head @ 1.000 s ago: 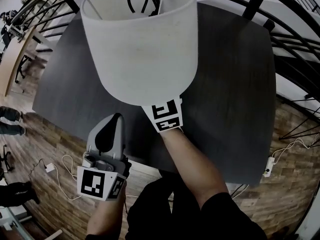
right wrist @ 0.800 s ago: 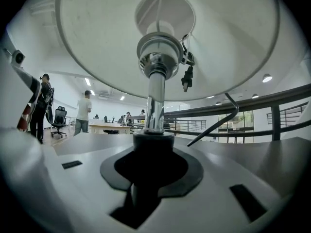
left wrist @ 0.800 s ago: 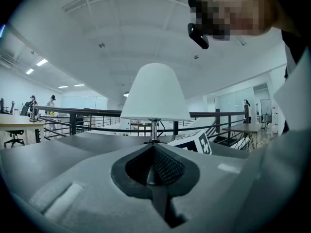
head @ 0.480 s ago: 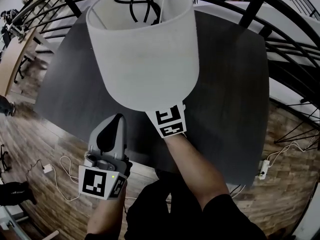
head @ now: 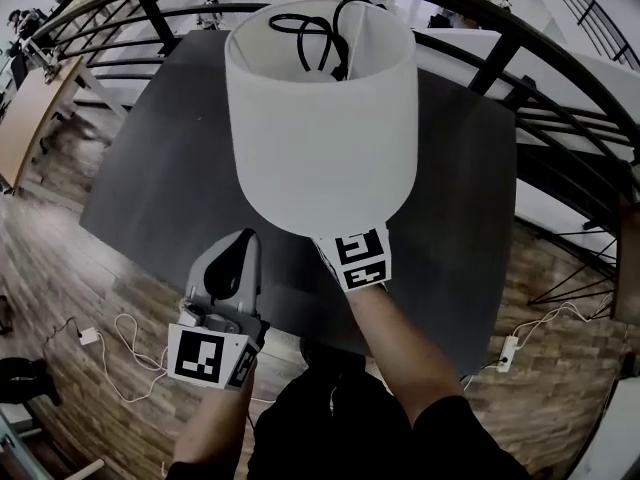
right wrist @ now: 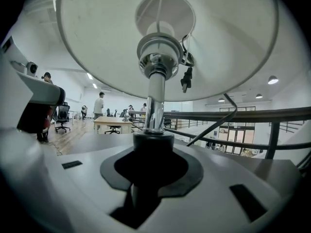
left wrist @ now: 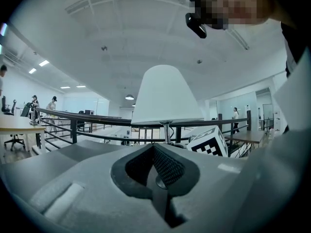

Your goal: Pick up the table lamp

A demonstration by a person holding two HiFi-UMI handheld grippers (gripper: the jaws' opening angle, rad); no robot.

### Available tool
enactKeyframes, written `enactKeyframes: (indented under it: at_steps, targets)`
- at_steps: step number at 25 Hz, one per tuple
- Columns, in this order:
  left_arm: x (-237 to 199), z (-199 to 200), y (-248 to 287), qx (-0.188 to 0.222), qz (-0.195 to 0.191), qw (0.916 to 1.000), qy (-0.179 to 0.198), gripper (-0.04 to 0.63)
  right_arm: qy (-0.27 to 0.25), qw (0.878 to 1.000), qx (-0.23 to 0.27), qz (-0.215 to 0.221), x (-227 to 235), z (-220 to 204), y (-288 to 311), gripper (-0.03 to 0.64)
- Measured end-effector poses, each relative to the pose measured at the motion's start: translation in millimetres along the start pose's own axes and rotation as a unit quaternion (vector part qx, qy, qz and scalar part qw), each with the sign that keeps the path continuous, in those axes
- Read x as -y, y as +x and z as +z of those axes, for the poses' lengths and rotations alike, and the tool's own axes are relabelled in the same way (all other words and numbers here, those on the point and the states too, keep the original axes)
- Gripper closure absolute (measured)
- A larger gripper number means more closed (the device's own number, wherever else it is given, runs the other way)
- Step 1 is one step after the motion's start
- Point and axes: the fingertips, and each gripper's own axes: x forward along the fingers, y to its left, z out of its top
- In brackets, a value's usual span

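A table lamp with a white tapered fabric shade (head: 320,128) is being held upright above the dark grey table top (head: 150,168), with the right gripper (right wrist: 151,152) reaching in beneath the shade. Its jaws are being pressed onto the black lower section of the shiny chrome stem (right wrist: 155,98). The grip is being taken on the pole presumably because the shade is too wide and soft to clamp, and because the weight hangs straight between the pads there.

The black power cord (head: 318,30) is lying coiled inside the open top of the shade, probably so that it is not trailing or catching on the black metal railing (head: 560,108) behind the table.

The left gripper (head: 240,246) is being held beside and below the shade, apart from the lamp, with its jaws pressed together on nothing. It is judged to be standing by as a spare support.

The lamp's base is being hidden by the shade, so its clearance from the table cannot be told.
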Motion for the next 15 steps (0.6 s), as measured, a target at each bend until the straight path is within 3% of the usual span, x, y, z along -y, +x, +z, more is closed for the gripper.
enactKeyframes:
  at_steps: [15]
  targets:
    - [-17, 55, -32, -0.010, -0.015, 0.9998, -0.008, 0.591, -0.001, 1.000, -0.018, 0.014, -20, 71, -32, 0.511]
